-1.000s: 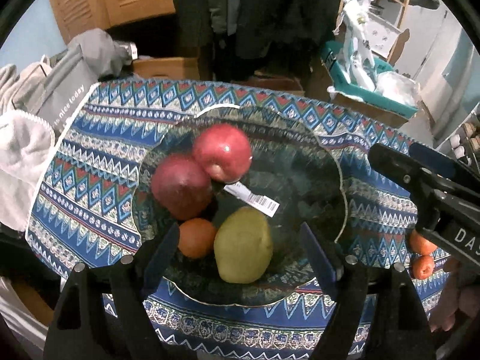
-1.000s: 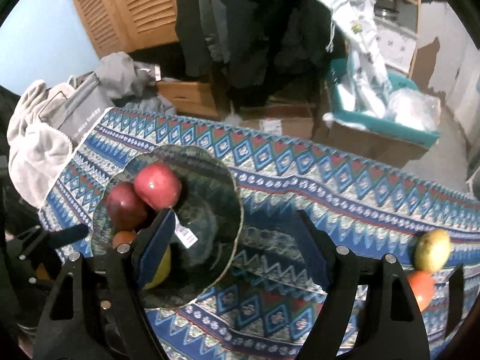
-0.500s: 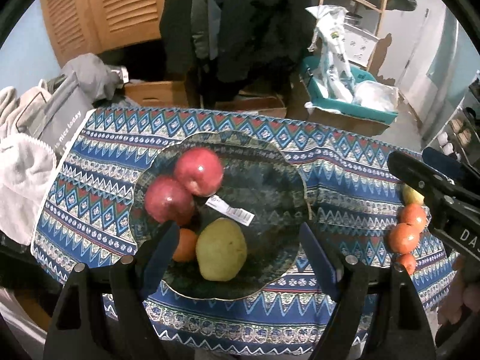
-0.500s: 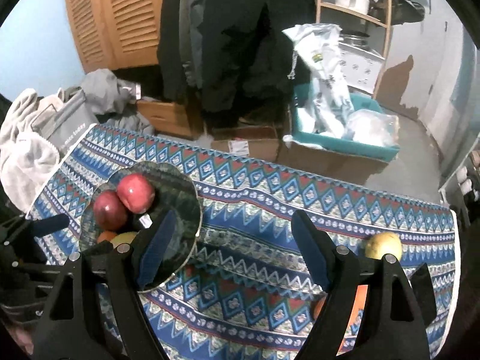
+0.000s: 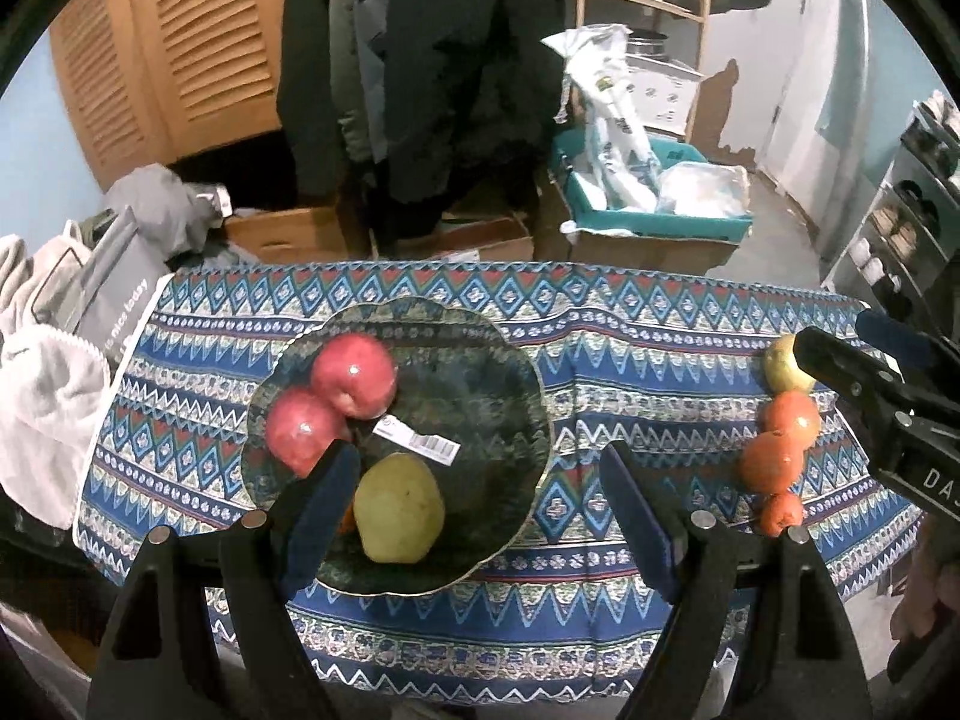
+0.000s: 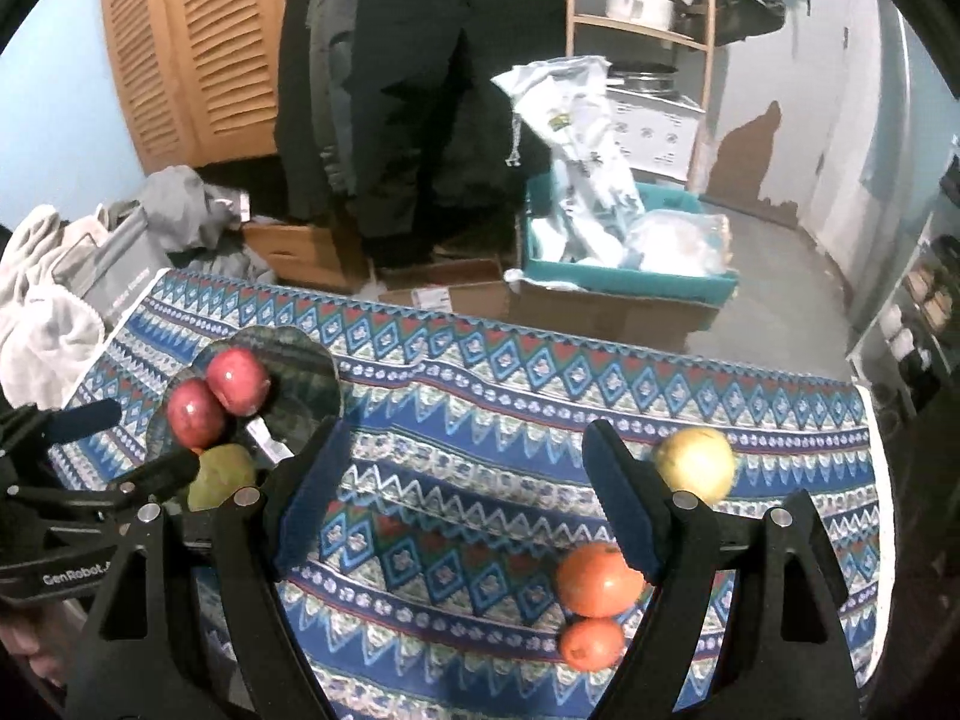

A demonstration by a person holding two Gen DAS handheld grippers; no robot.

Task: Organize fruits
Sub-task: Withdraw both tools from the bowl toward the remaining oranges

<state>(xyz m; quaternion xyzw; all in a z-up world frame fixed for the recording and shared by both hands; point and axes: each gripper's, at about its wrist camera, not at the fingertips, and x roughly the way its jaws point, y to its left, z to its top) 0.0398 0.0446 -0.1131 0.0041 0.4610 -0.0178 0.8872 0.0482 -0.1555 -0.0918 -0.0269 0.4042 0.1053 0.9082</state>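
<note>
Left hand-held gripper (image 5: 474, 492) hangs above the plate (image 5: 510, 384), fingers apart, gripping nothing. Right hand-held gripper (image 6: 462, 492) likewise spread and empty over the patterned worktop (image 6: 480, 396). Plate, at left, carries two red apples (image 5: 354, 375) and a pear (image 5: 399, 510). Three oranges (image 5: 771, 462) and a yellow fruit (image 6: 696, 462) lie at right.

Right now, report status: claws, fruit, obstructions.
Left claw open, right claw open, both empty. Plate holds apples, pear; oranges loose on cloth. Nothing blocking.

small orange fruit (image 5: 347, 519) — mostly hidden | behind hand-held gripper finger (image 5: 318, 501)
</note>
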